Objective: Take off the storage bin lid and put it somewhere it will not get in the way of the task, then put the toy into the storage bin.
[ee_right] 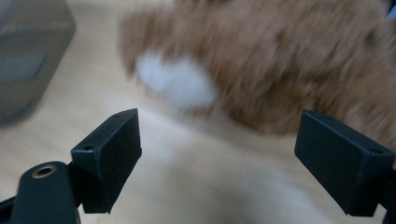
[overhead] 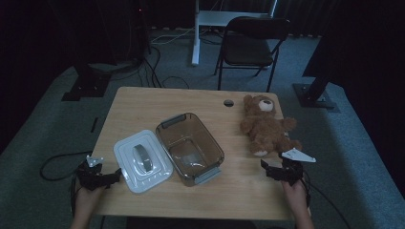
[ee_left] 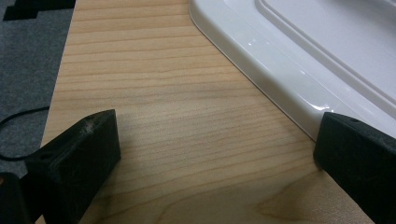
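A brown teddy bear (overhead: 267,126) lies on its back at the right of the wooden table (overhead: 143,102). In the middle stands a clear plastic box (overhead: 190,147) with nothing inside it, and its white lid (overhead: 141,161) lies flat just left of it. My left gripper (overhead: 114,172) rests at the table's front left corner, open, its jaws wide apart beside the lid's rim (ee_left: 261,74). My right gripper (overhead: 271,165) hovers open just in front of the bear's white-soled foot (ee_right: 175,81), which looks blurred in the right gripper view.
A small round cable hole (overhead: 229,102) sits near the table's far edge. Behind the table stands a folding chair (overhead: 250,45) on grey carpet, with cables (overhead: 162,76) on the floor. Dark stands flank both sides.
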### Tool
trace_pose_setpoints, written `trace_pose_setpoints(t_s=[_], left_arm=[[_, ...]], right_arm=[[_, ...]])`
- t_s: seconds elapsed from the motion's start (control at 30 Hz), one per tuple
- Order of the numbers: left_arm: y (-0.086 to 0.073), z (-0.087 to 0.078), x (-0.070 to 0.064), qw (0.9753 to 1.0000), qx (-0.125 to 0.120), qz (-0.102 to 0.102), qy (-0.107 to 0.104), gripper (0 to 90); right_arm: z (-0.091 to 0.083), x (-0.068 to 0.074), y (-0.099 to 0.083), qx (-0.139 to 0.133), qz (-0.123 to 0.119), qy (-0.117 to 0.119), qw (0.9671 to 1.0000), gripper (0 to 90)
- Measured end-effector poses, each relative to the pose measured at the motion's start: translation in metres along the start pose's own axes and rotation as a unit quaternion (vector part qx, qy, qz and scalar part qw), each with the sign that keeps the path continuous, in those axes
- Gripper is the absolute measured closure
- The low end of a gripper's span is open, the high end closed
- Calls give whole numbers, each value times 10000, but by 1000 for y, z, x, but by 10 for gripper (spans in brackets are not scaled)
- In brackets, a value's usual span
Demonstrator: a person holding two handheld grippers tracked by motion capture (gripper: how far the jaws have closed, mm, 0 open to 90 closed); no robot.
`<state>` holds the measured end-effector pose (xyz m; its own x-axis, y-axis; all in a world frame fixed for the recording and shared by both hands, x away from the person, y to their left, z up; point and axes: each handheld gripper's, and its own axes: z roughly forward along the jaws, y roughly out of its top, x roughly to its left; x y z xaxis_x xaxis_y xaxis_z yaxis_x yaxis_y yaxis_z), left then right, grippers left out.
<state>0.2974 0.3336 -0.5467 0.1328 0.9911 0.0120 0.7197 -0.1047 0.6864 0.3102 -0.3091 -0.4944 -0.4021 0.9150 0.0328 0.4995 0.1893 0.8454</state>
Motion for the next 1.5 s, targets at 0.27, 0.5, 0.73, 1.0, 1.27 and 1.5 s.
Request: trace_pose_setpoints(t_s=[0.27,0.5,0.73,1.0,1.27,1.5], left_arm=[[0,0,0,10000,-10,-7,-1,10],[0,0,0,10000,-9,-7,-1,10],[0,1,-1,10000,-14,-23,14,10],[1,1,-1,10000,-11,-19,8,10],[1,1,-1,10000,-11,-13,5,10],[1,1,-1,10000,-12,-14,6,10]], right_arm=[[2,-20,50,-372,332,-330,9982,126],[23,-45,76,-306,677,-343,9966,125],[42,-53,86,-96,733,-400,9965,125],[66,-60,87,180,965,-401,9944,125],[91,-58,84,722,1050,-571,9902,122],[96,-56,86,970,924,-716,9884,111]])
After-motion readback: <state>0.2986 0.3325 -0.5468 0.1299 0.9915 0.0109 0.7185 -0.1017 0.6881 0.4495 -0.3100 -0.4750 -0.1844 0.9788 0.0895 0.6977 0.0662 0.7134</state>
